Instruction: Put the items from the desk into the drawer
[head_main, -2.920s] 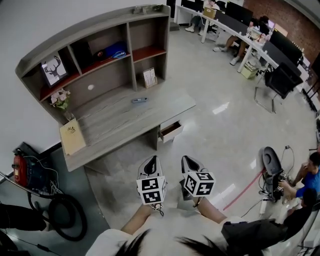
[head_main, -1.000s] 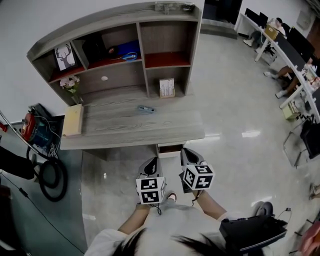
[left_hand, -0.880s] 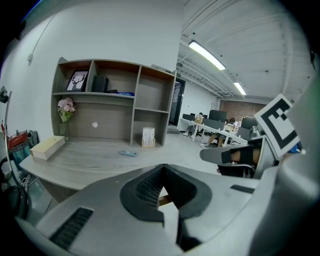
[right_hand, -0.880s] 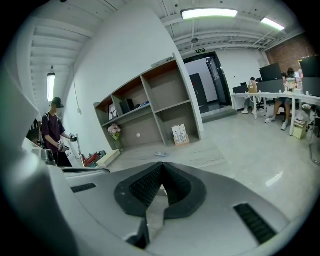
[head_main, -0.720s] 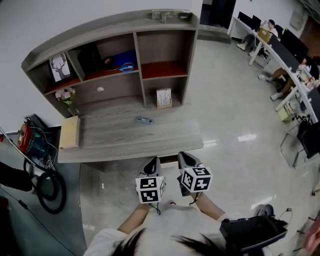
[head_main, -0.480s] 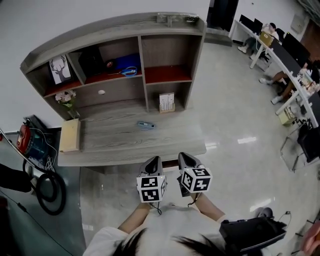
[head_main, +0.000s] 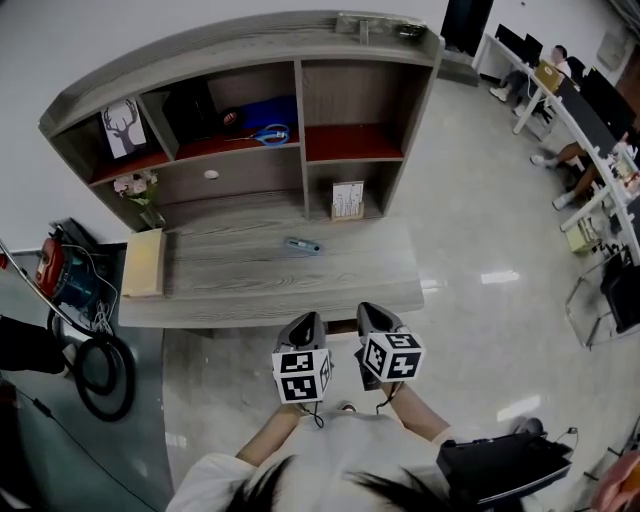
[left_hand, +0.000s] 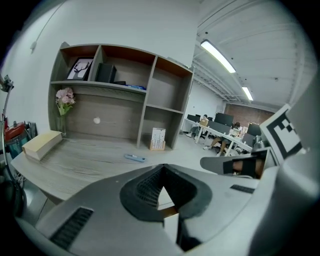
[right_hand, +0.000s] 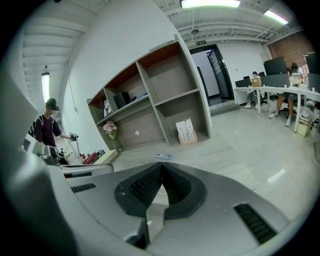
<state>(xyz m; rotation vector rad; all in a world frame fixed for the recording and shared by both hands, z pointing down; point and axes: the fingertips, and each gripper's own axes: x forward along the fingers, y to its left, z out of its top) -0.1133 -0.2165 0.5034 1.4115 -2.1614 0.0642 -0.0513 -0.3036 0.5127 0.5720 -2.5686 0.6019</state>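
Room: open office with a glossy pale floor (head_main: 480, 240); a grey wooden tabletop (head_main: 250, 290) with a shelf unit (head_main: 350, 60) on it stands against the white wall.
Arms: both my forearms reach forward from the bottom of the head view, side by side. The grippers tip downward toward the tabletop's front edge.
Hidden: the marker cubes cover my hands. Of the drawer (head_main: 341, 324) only a sliver shows under the tabletop edge, between the two grippers, so I cannot tell how far out it stands.
Left gripper (head_main: 306, 322): jaws pressed together, nothing between them, touching nothing.
Right gripper (head_main: 374, 318): jaws pressed together too, empty, just beside the left one.
Task item: a small blue item (head_main: 301, 244) lies flat near the middle of the tabletop, well apart from both grippers. It is too small to identify.
Other things: a tan box (head_main: 143, 262) lies at the tabletop's left end, and a white card (head_main: 348, 200) stands in the lower right compartment.
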